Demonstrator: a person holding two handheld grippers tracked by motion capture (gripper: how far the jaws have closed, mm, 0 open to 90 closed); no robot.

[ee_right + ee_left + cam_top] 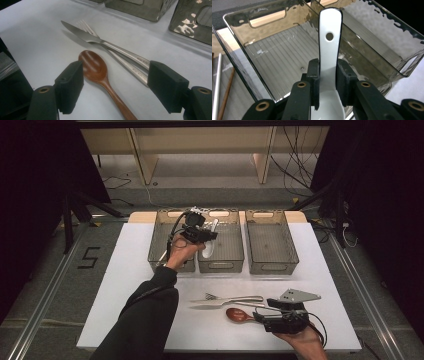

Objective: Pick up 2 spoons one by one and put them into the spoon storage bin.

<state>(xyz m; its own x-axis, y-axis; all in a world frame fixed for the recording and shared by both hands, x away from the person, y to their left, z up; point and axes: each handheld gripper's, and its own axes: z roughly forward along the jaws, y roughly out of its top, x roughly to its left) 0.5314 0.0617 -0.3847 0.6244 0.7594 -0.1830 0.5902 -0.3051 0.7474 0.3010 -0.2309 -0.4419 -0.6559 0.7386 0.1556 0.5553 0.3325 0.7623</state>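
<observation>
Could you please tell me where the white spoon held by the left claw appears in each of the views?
High view: the white spoon hangs from the left claw over the middle bin, upper centre.
Left gripper view: it rises through the centre, handle up, pinched between the claw's jaws.
Right gripper view: I can't find it there; that camera faces the wooden spoon.
Shared landmark: the middle bin, below the spoon in the high and left gripper views.

White spoon (329, 50), reddish-brown wooden spoon (96, 67) (glossy), smoky ribbed bins (272, 260).
</observation>
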